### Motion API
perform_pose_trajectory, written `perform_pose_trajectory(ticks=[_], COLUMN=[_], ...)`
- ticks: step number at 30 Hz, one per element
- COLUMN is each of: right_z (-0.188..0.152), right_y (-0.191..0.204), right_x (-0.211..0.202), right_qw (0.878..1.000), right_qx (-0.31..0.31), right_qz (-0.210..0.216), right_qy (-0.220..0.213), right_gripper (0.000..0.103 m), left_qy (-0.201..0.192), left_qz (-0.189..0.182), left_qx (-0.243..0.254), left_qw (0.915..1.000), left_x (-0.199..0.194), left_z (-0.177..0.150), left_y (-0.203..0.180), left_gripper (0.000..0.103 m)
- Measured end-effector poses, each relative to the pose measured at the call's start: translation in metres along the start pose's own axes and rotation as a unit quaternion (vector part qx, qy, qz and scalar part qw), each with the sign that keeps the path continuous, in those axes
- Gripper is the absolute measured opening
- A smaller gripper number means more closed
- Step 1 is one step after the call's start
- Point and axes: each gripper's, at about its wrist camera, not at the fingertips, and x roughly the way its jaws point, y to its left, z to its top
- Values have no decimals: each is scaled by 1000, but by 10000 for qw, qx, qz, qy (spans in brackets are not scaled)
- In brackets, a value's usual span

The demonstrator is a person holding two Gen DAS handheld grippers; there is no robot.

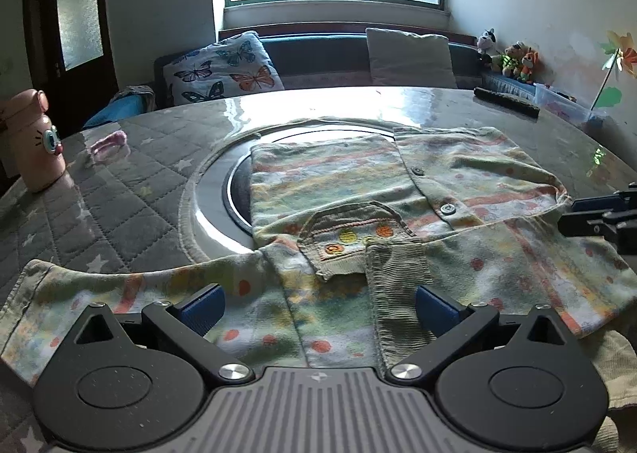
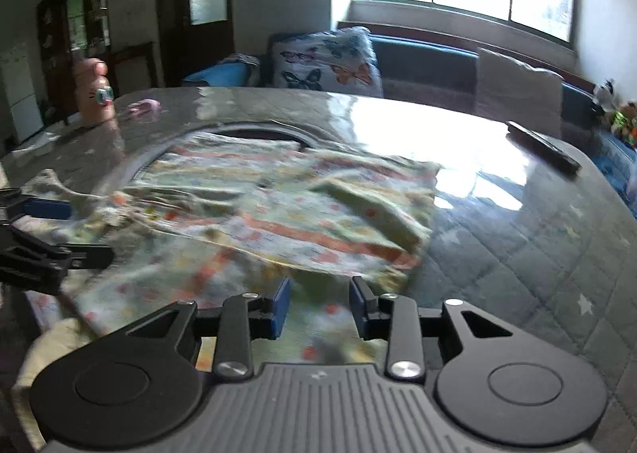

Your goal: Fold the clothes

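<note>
Close to both cameras, the patterned shirt (image 1: 398, 190) lies flat on the quilted table (image 1: 131, 214), its long axis going left to right, collar toward the near edge. At its sides and behind it, bare tabletop is free. Over its near hem the left gripper (image 1: 318, 309) stands spread wide, pinching nothing. Over the shirt's right part, the right gripper (image 2: 318, 309) is partly open, with only blurred cloth below. Farther left stands a pink bottle (image 1: 34, 142).

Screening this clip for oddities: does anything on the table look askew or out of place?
The striped shirt lies half folded: one sleeve is turned in, the other still sprawls out. A small pink item lies loose near the pink bottle. Nothing looks spilled or damaged.
</note>
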Motion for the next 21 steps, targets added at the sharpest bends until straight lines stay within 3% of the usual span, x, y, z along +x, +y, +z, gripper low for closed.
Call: perform_pose_trajectory(ticks=[8,14,21], right_z=[4,-1,-2], right_y=[47,67,84], right_x=[6,9,-1], right_qw=[9983,9964,9933], right_qx=[-377,-766,-947], right_qz=[448,358,633], right_qy=[-61,-64,-176], right_gripper=[38,39,45], left_qy=[-116,-225,-284], left_qz=[167,504,980], left_qx=[-293,-565,-992], left_qw=[9994,9969,9898], left_x=[-21,-38,-54], left_z=[-3,-9,-20], left_y=[23,52,94], left_gripper=[103,103,103])
